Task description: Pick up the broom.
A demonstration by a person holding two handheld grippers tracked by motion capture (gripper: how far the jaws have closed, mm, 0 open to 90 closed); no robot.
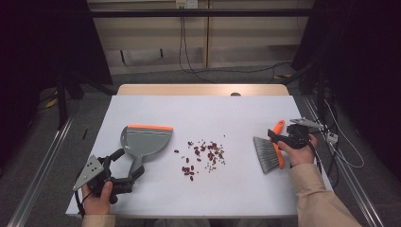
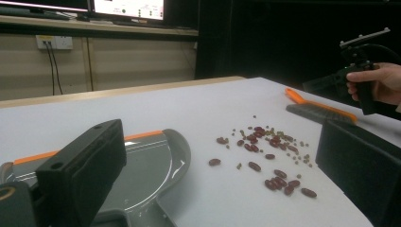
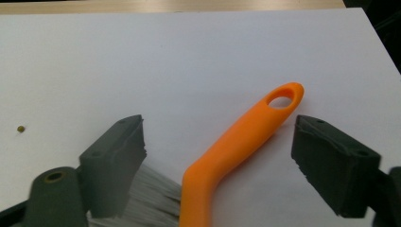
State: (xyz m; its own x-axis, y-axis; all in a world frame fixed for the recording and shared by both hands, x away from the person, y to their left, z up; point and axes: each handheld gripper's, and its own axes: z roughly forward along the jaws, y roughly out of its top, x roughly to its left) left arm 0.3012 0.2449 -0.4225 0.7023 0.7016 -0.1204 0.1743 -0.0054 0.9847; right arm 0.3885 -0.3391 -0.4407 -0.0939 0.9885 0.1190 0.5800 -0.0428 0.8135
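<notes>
From above, the right tongs [image 1: 279, 137] straddle the orange plastic handle of a grey-bristled hand brush [image 1: 272, 150] lying on the white table [image 1: 208, 113], while the left tongs [image 1: 127, 176] sit at the grey dustpan's [image 1: 144, 141] handle. The left gripper view shows those jaws spread, scattered red beans [image 2: 265, 151] lying between dustpan and brush. The right gripper view shows its jaws apart either side of the handle, not touching it.

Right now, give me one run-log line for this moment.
left gripper: open, jaws astride grey dustpan with orange lip handle | right gripper: open, straddling orange-handled grey brush, not gripping | scattered red beans: unswept on white table
</notes>
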